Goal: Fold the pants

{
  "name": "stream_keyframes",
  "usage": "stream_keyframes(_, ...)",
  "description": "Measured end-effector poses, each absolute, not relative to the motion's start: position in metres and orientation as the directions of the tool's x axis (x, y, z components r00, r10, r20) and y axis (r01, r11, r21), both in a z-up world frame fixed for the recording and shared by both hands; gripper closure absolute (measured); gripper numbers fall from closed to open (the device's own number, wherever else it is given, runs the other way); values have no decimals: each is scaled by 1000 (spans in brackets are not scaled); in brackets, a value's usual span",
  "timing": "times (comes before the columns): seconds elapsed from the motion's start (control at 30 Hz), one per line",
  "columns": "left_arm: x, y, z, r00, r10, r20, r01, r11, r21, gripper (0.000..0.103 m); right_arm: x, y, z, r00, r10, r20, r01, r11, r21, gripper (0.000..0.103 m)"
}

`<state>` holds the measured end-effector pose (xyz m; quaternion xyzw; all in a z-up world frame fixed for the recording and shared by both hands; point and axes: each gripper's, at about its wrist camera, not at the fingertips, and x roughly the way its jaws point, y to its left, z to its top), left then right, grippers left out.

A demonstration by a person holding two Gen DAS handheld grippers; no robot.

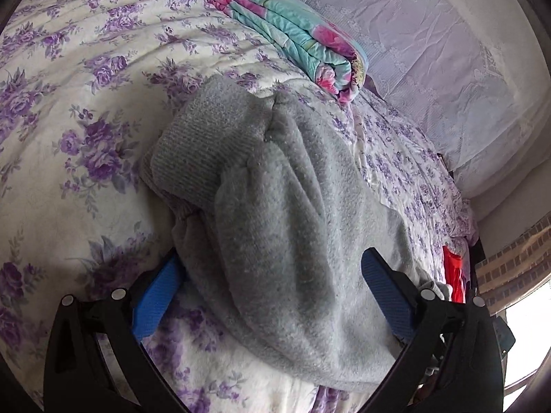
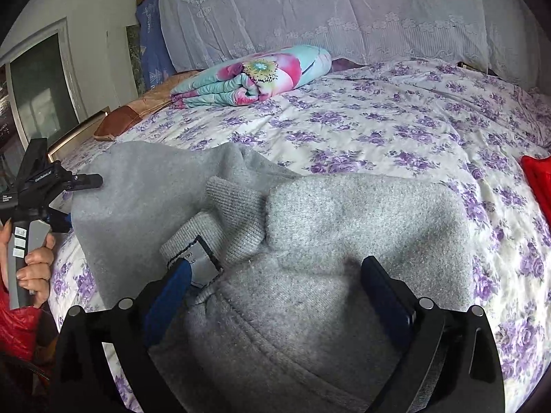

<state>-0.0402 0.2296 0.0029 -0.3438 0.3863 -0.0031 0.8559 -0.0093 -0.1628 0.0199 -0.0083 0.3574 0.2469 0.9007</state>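
Observation:
Grey fleece pants (image 1: 275, 223) lie folded in a bundle on the flowered bed sheet (image 1: 69, 103), with the ribbed waistband (image 1: 193, 144) at the far end. My left gripper (image 1: 272, 275) stands wide open, and the cloth runs between its blue pads without being pinched. In the right wrist view the same pants (image 2: 344, 213) lie under my right gripper (image 2: 275, 275), which is also wide open and holds nothing. A white label (image 2: 203, 261) shows at the waistband beside its left pad. A hand (image 2: 34, 268) holds the left gripper (image 2: 82, 203) at the pants' left edge.
A folded turquoise and pink quilt (image 2: 255, 75) lies near the head of the bed, with a brown pillow (image 2: 117, 120) to its left. A red garment (image 2: 537, 179) sits at the bed's right edge. A lace cloth (image 2: 344, 10) covers the wall behind.

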Motion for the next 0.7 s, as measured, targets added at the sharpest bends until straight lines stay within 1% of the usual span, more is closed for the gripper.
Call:
stream_keyframes(0.2,-43,237,1,732,-291,-616,-251,726,-641,5,-9,-164,20,621,443,-646,-451,877,168,4)
stream_keyframes(0.3,-43,240,2,736,-291,-611,-258,714,-651,7,-9,-166,20,621,447,-644,-451,875,173,4)
stream_keyframes(0.33,-44,239,2,736,-283,-615,-265,716,-646,11,-9,-165,20,622,445,-644,-451,876,171,4)
stream_keyframes(0.4,-44,240,1,734,-259,-627,-287,719,-633,22,-10,-167,22,629,445,-637,-445,879,174,4)
stream_keyframes(0.43,-45,241,0,732,-248,-634,-300,718,-628,32,-12,-170,25,643,441,-626,-434,883,177,4)
stream_keyframes(0.47,-45,244,-1,733,-247,-634,-305,714,-631,37,-15,-175,30,663,439,-607,-422,888,181,4)
stream_keyframes(0.5,-46,245,-2,735,-250,-630,-303,710,-636,38,-20,-180,38,683,442,-581,-417,890,187,4)
stream_keyframes(0.57,-49,247,-3,741,-248,-624,-302,708,-639,43,-30,-187,52,720,435,-541,-412,895,172,4)
stream_keyframes(0.6,-49,247,-3,744,-243,-623,-300,711,-635,45,-34,-188,56,742,398,-539,-391,911,134,4)
stream_keyframes(0.63,-50,246,-3,747,-240,-620,-297,713,-635,50,-35,-189,59,758,352,-549,-365,927,89,4)
stream_keyframes(0.67,-50,245,-3,750,-244,-615,-290,714,-637,57,-35,-190,59,768,305,-563,-340,939,46,4)
stream_keyframes(0.7,-50,244,-2,751,-249,-611,-283,715,-639,60,-34,-190,57,770,275,-576,-324,946,18,4)
